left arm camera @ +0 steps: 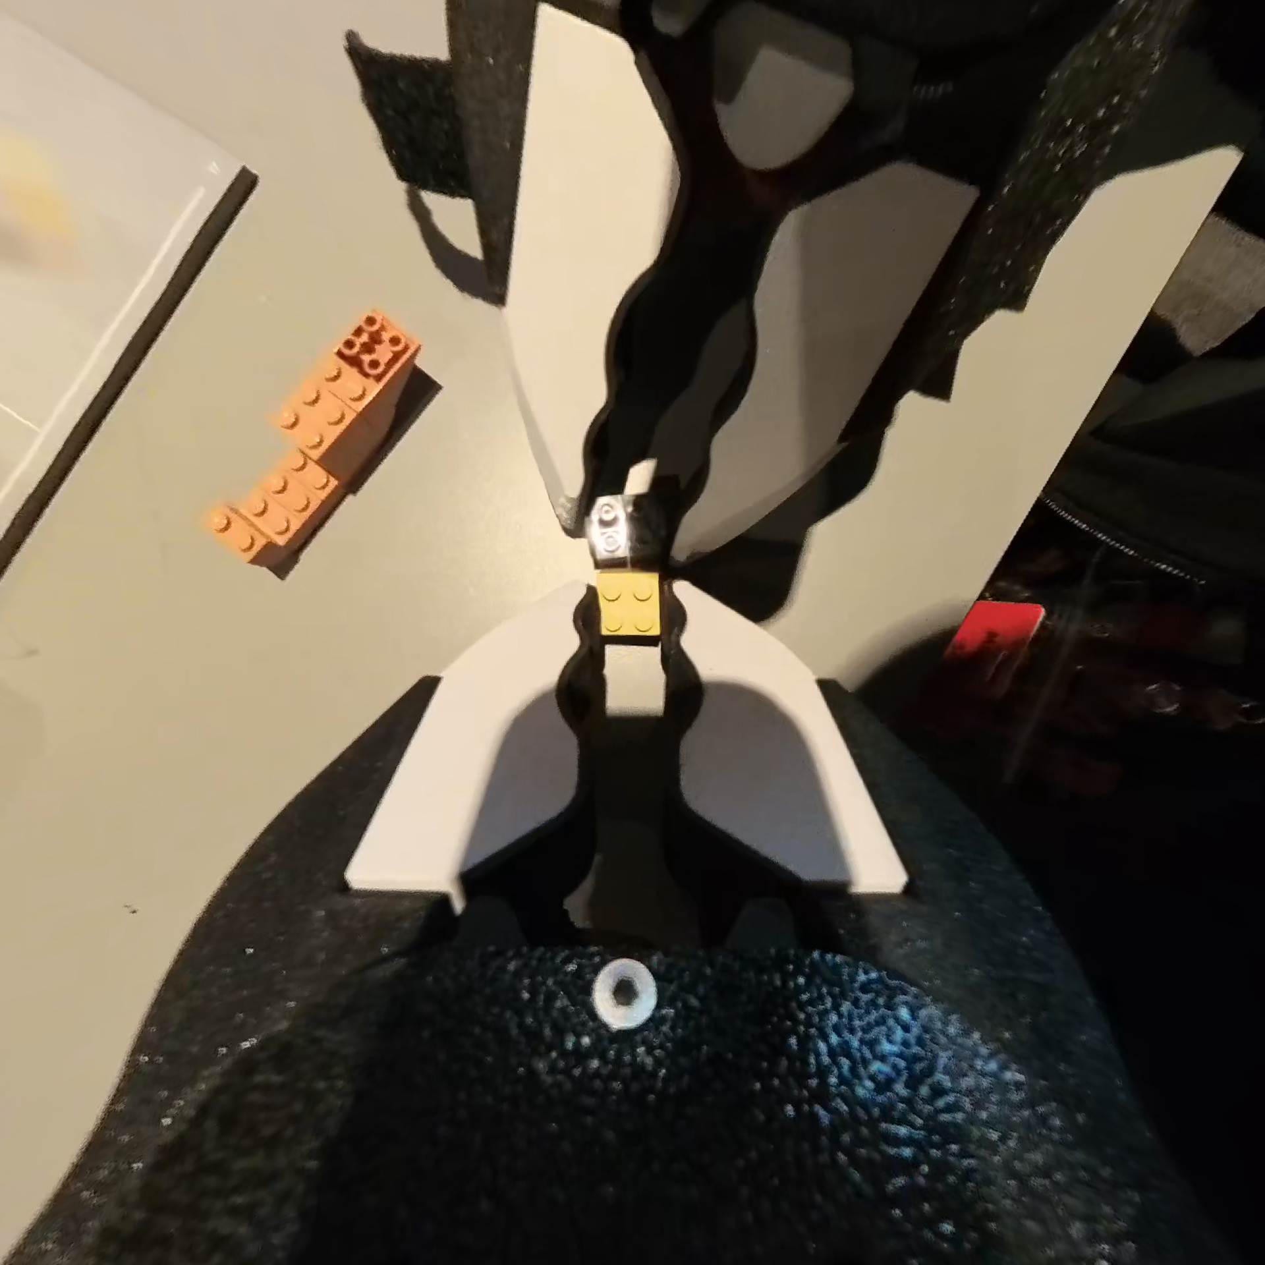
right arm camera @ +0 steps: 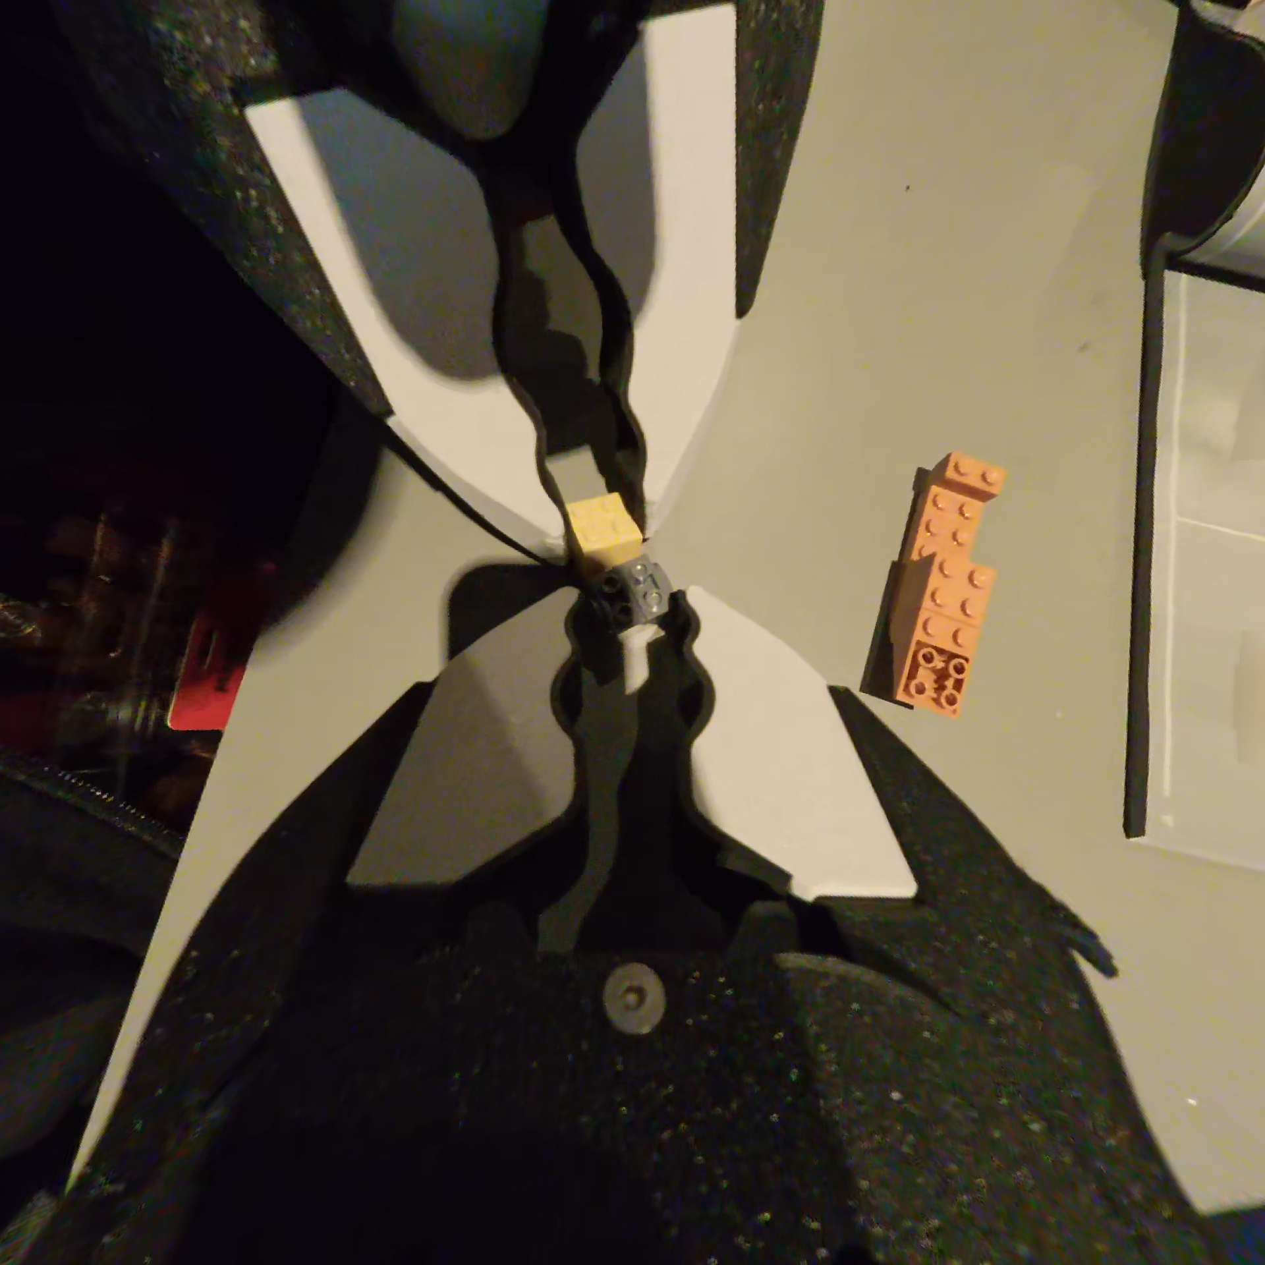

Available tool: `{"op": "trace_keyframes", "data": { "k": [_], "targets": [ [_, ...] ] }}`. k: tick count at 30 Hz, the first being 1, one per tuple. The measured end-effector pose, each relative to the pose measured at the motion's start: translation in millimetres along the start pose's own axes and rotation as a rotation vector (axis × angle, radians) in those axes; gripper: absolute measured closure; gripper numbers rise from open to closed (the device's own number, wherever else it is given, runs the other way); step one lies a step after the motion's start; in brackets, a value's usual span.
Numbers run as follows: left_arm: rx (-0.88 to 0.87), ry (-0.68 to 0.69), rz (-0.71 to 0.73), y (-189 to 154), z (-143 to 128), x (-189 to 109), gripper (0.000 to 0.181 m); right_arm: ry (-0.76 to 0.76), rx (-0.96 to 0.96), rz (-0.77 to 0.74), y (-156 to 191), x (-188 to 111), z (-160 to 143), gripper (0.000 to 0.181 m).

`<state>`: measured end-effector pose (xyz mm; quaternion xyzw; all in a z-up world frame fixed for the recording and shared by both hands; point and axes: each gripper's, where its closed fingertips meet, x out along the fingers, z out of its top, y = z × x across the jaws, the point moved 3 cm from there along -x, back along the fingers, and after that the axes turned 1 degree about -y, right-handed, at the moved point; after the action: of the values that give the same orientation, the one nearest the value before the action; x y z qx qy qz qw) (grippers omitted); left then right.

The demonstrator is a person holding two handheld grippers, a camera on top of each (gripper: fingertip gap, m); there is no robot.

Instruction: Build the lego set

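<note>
So the yellow brick (left arm camera: 628,606) is pinched in the jaws of the left gripper (left arm camera: 628,616), studs facing the camera. Right past those tips, a small grey brick (right arm camera: 633,594) is clamped in the jaws of the right gripper (right arm camera: 630,609), and the two bricks are pressed up against each other, tip to tip, above the pale surface (left arm camera: 171,719). An orange stepped build (left arm camera: 311,445) is left lying on the surface, off to the left of the left jaws and to the right of the right ones, near a black-edged clear tray (right arm camera: 1211,547).
</note>
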<state>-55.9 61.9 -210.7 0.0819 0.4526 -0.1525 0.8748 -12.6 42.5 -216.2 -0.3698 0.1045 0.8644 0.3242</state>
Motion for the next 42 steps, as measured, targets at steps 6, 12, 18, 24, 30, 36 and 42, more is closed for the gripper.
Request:
{"op": "trace_keyframes", "data": {
  "k": [6,12,18,24,30,36,42],
  "targets": [
    [0.043,0.032,0.027,1,1,1,0.163,-0.002,-0.004,-0.007,0,0,0,0.158],
    [0.056,0.039,0.023,0,2,4,0.163,-0.004,-0.003,-0.013,1,0,0,0.158],
    [0.034,0.027,-0.004,-2,0,5,0.159,-0.009,0.000,-0.022,0,-1,0,0.158],
    [-0.002,-0.018,0.001,1,-1,4,0.156,-0.039,0.013,-0.024,-1,-4,2,0.159],
    [-0.048,-0.139,-0.024,5,4,-11,0.153,-0.089,0.049,0.003,-2,-9,4,0.159],
    [0.073,-0.349,0.003,7,11,-32,0.150,-0.150,0.146,0.064,-4,-17,8,0.158],
    [0.449,-0.544,0.233,2,15,-42,0.146,-0.154,0.211,0.087,-7,-28,11,0.158]
  ]
}}
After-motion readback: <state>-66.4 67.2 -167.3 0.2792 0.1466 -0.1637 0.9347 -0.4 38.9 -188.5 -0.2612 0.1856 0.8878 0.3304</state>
